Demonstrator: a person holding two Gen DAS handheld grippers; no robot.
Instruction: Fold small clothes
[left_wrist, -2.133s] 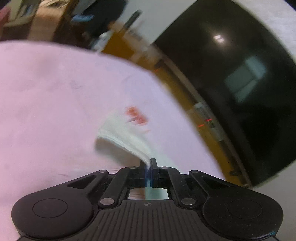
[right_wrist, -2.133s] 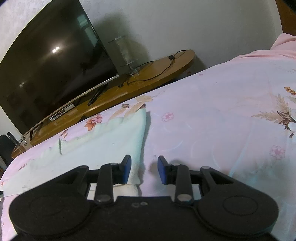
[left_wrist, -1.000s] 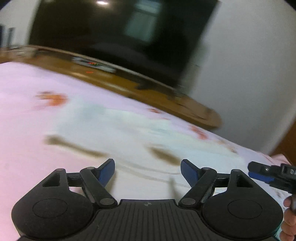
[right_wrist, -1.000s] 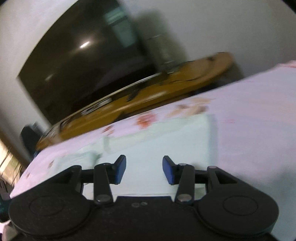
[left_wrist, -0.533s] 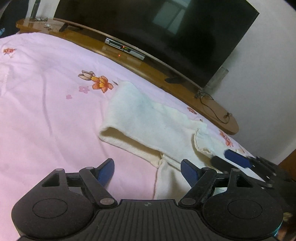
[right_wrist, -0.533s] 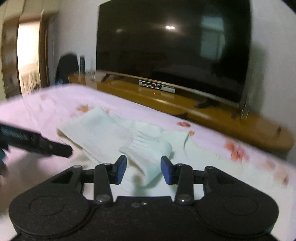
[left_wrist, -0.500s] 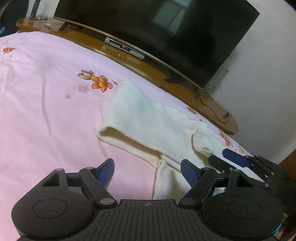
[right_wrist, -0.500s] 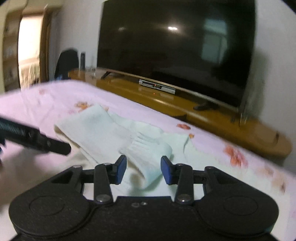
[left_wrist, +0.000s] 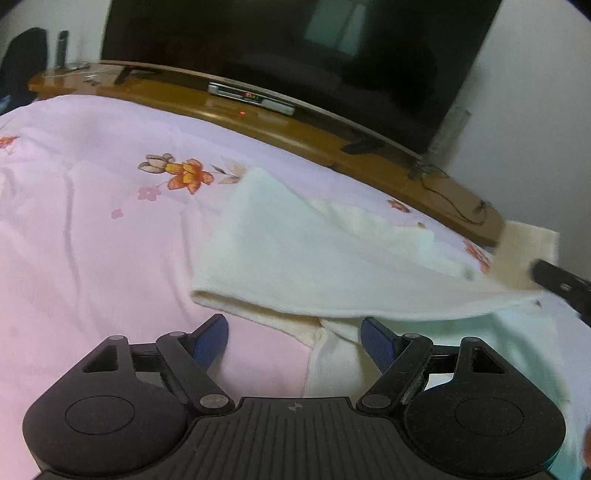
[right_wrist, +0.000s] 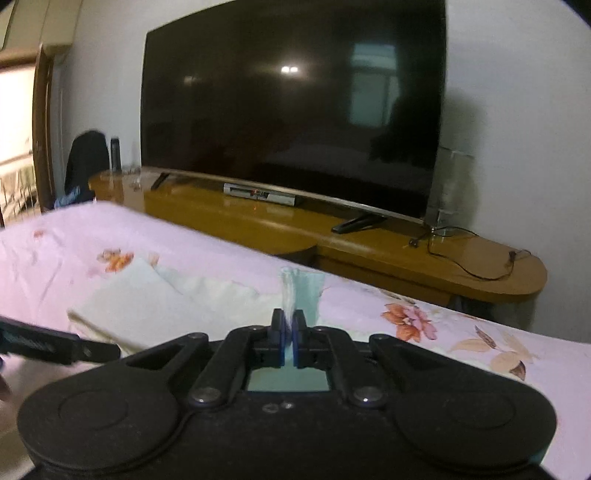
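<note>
The right hand-held gripper (right_wrist: 288, 325) pinches the cuff of the cream garment (left_wrist: 295, 266) on the bed (left_wrist: 92, 221); the left hand-held gripper (left_wrist: 293, 338) stands wide, empty.

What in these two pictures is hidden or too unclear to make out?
- Left wrist view: the near part of the cream garment is hidden behind the open left claw.
- Left wrist view: the right claw is cut off by the picture's edge; the lifted cuff it holds is blurred.
- Right wrist view: the cloth inside the shut right claw is hidden by its pads.
- Right wrist view: small items on the wooden TV stand are too small to name.
</note>
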